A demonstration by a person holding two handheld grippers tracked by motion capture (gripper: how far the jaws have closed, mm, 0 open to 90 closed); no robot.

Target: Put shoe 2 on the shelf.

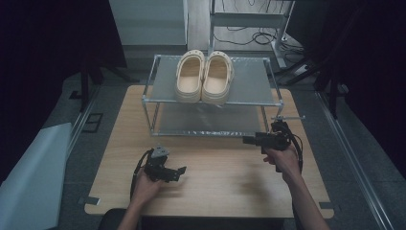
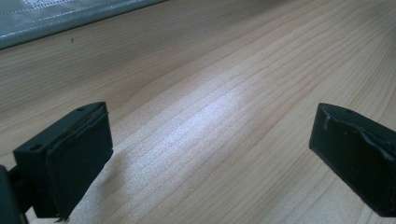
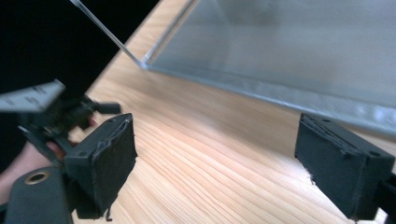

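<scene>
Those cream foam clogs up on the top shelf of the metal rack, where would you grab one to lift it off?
Probably the heel rim of a cream foam clog. Both heels face the table's near edge, at the front of the metal rack's top shelf, so come in level from the front, one jaw inside the foot opening, one outside.

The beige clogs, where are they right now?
In the high view the pair of beige clogs sits side by side on the top shelf of the metal rack, at the table's far side, beyond both grippers.
</scene>
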